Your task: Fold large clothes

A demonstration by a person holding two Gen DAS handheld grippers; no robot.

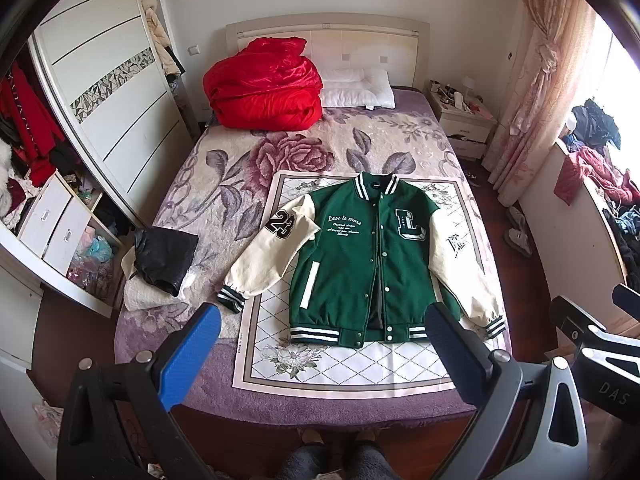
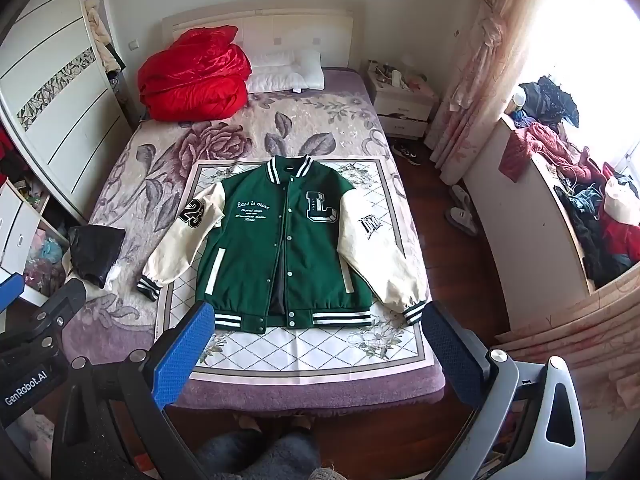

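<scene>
"GenRobot.AI" left claw [image 2: 8,292], right-wrist view only

Daylight pours in from the window [image 2: 592,20] on the right and blows out to white glare there, leaving the bed [image 1: 280,392] evenly and softly lit with faint shadows — both fisheye views stay sharp at centre, yet bend strongly and darken at the corners

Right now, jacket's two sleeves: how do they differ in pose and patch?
The 23-patch sleeve angles outward, its cuff off the mat on the floral blanket; the other sleeve hangs closer to the jacket body, cuff near the hem. The first carries a round "23" patch, the second a small angular emblem. Both are cream with striped cuffs, lying flat.
</scene>
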